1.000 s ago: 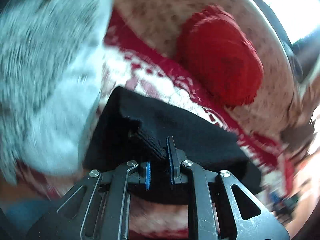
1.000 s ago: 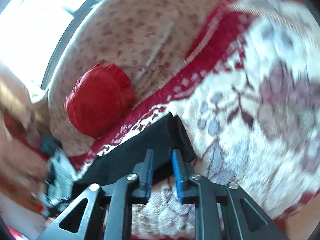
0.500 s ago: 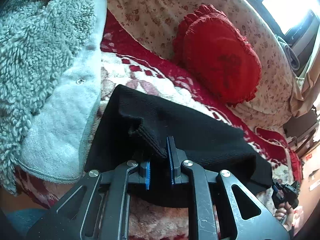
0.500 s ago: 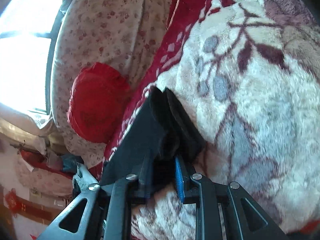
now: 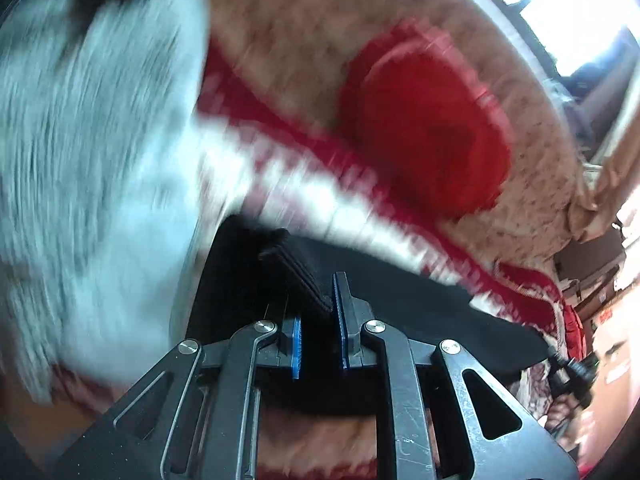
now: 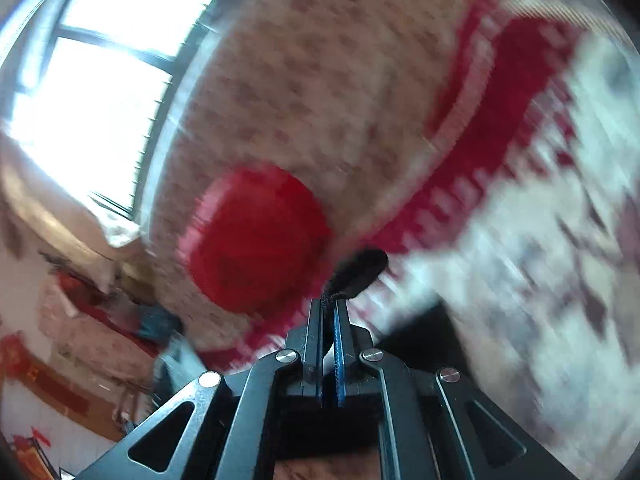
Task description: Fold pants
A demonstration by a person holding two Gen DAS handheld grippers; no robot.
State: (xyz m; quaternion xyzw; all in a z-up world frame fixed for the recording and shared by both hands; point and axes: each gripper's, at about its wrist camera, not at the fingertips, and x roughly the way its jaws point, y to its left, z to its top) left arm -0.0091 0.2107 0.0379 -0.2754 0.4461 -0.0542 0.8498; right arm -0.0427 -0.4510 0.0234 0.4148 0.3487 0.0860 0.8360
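Left wrist view, pants [image 5: 400, 300] stretched rightward

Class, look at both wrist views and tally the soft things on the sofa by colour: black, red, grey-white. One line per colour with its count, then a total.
Black: 1, the pants, pinched in the right gripper
Red: 1, the round cushion
Grey-white: 1, the fleecy blanket
Total: 3
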